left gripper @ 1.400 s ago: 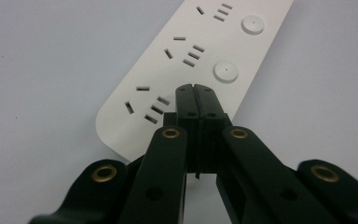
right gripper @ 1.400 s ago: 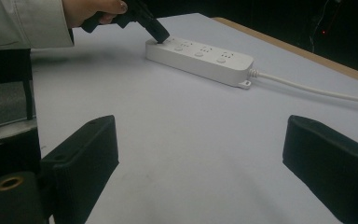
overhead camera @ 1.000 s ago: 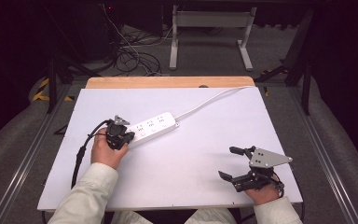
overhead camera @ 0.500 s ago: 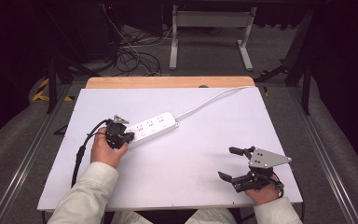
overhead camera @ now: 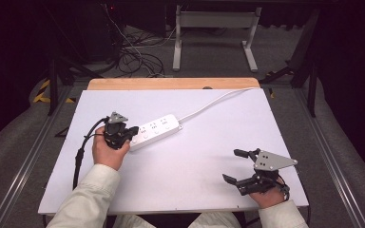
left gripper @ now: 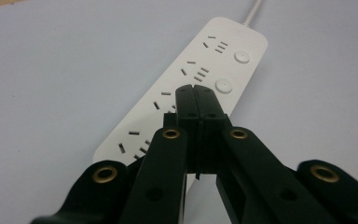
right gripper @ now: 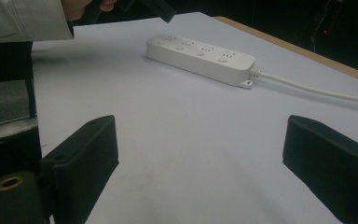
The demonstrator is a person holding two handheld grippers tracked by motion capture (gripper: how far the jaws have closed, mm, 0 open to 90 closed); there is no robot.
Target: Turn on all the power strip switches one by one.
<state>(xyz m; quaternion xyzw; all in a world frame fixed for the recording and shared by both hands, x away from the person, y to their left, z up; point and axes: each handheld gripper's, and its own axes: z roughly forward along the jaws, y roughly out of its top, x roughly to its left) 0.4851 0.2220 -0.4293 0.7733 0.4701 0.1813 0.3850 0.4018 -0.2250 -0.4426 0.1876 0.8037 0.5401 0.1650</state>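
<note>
A: What does the table hold?

B: A white sheet covers it, and on that sheet lies one white power strip, flat, left of centre, set at a slant. Its white cable runs from its far end toward the back right edge of the table.

A: How would the strip likely handle?

B: It looks like a rigid plastic bar, fairly light, with a smooth shell that could slide on the sheet. The cable is soft and would drag behind it. A safe hold is probably across the narrow width of the body, by its long sides, away from the round buttons and the socket slots.

A: Where is the left hand-held gripper?

B: The left hand-held gripper hangs over the near end of the strip, its black jaws pressed together with nothing between them. In the left gripper view the joined tips sit above the socket face, close to a round button. Whether they touch the plastic cannot be told.

A: And the other one?

B: The right hand-held gripper rests near the front right corner of the table, jaws spread wide and empty, well apart from the strip.
</note>
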